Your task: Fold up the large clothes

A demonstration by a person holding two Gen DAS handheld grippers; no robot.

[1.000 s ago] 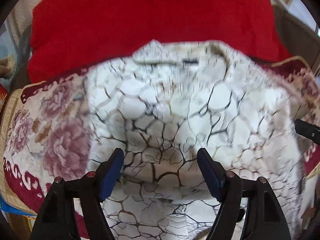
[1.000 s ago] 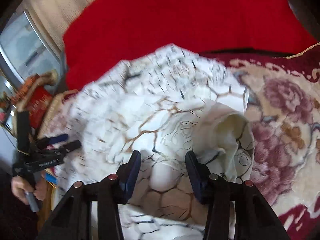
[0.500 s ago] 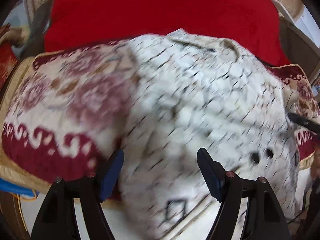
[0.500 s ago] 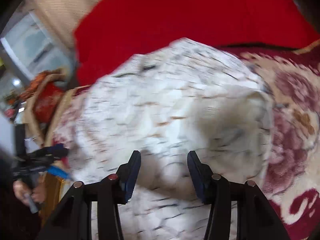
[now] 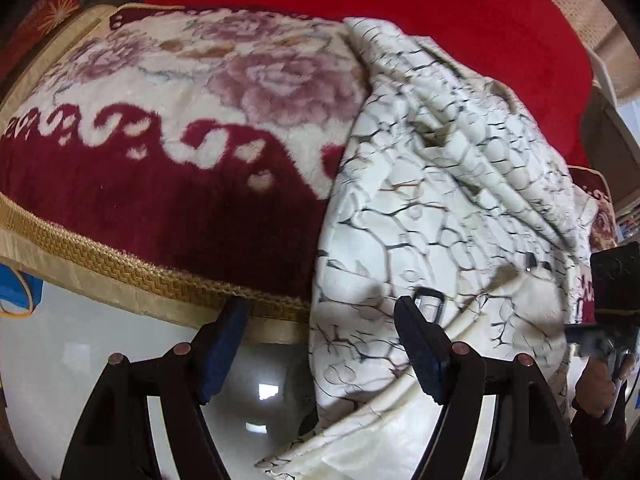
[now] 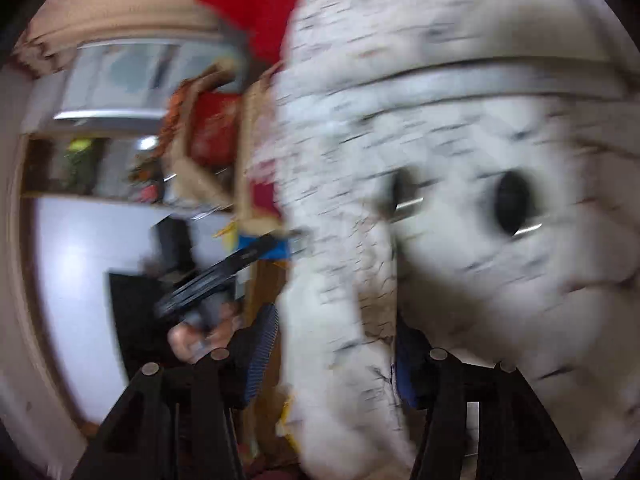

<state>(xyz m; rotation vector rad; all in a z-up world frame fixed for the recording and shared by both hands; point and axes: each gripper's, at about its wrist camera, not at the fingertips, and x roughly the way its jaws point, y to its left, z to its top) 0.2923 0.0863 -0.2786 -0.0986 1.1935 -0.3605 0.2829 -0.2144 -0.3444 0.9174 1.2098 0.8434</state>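
A large white garment with a dark crackle print (image 5: 448, 208) lies on the floral blanket and hangs over its front edge; it has dark buttons and a buckle. My left gripper (image 5: 320, 344) is open and empty at the blanket's front edge, its right finger beside the hanging cloth. In the blurred right wrist view the garment (image 6: 460, 200) fills the right side, and a hanging fold passes between the open jaws of my right gripper (image 6: 332, 356). Whether that fold touches the pads I cannot tell. The right gripper also shows at the left wrist view's right edge (image 5: 608, 320).
A cream and maroon floral blanket (image 5: 168, 128) with gold trim covers the seat. A red cover (image 5: 440, 4) lies behind it. Pale shiny floor (image 5: 80, 360) is below the edge. Shelves and a red box (image 6: 212, 132) stand at the left.
Both grippers have pulled back and down from above the garment to the blanket's front edge. The left view has swung left, the right view has swung left and blurred. Both stay open.
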